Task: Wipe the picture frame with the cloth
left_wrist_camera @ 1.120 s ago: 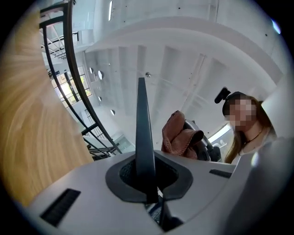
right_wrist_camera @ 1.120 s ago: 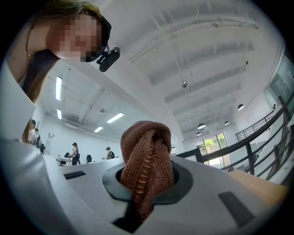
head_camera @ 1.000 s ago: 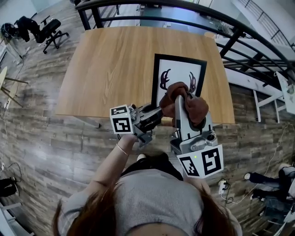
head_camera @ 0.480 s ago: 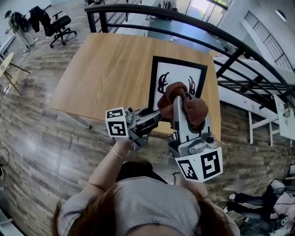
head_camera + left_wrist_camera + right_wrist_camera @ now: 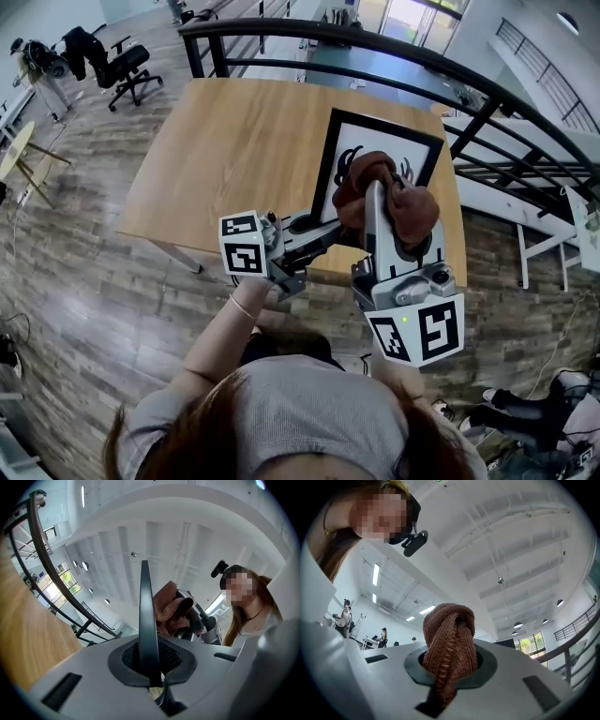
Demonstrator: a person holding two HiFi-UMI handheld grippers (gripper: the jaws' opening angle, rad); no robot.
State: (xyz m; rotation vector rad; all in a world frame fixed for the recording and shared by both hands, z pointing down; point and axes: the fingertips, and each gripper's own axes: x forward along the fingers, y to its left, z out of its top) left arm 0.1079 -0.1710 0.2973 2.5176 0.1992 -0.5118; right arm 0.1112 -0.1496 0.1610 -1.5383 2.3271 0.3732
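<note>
Left gripper (image 5: 324, 228) clenched on picture frame (image 5: 377, 143) lower edge, frame held over counter (image 5: 234, 150) right side. Right gripper (image 5: 377, 192) grasping brown cloth (image 5: 414, 212), which hides the frame's lower part. Black railing (image 5: 375, 42) behind counter, office chair (image 5: 131, 66) far left.

Brown cloth (image 5: 417, 211), black picture frame (image 5: 384, 125), wood-grain table (image 5: 234, 150)

In the head view the cloth (image 5: 412, 211) and the right hand-held gripper (image 5: 377, 192) are covering the lower middle of the picture frame (image 5: 361, 145), hiding most of its dark drawing. The left hand-held gripper (image 5: 328, 228) is losing its tips behind the cloth. The left gripper view is showing the picture frame only edge-on, as a thin dark strip. Far figures (image 5: 347, 613) in the right gripper view are reading too small to tell.
</note>
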